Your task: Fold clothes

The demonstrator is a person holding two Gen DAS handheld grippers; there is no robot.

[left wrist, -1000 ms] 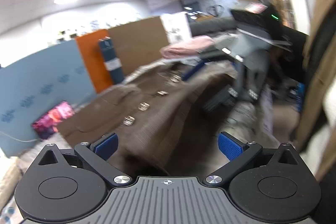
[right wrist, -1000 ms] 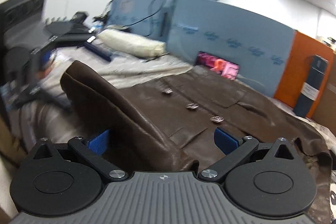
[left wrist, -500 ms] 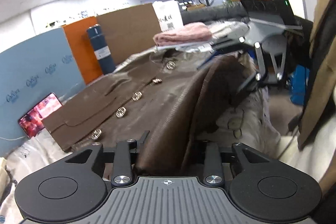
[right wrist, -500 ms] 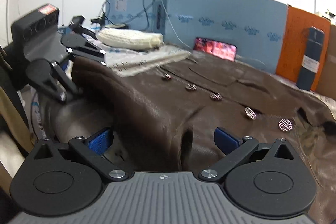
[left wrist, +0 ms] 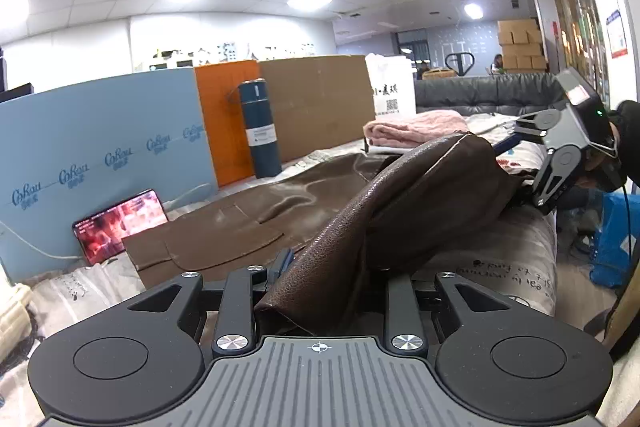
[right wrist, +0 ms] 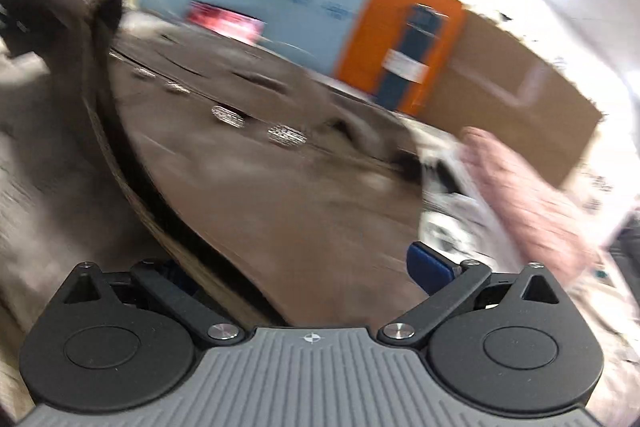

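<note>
A dark brown leather coat [left wrist: 420,195] is showing silver patterned buttons [right wrist: 286,135]. A fuzzy pink folded garment [left wrist: 416,126] is lying before a tan cardboard panel [left wrist: 320,103], an orange panel [left wrist: 224,115], a pale blue foam board [left wrist: 100,143] and a navy cylindrical flask [left wrist: 259,131].

A table covered in pale printed sheeting [left wrist: 500,267] carries the load. Flat across it lies a brown leather coat [left wrist: 248,223], with one edge raised off the surface. At the back, a phone with a lit screen [left wrist: 120,223] leans against a blue panel [left wrist: 100,155], a dark blue flask [left wrist: 260,131] stands upright, and a folded pink knit [left wrist: 416,127] rests at the far end.
</note>
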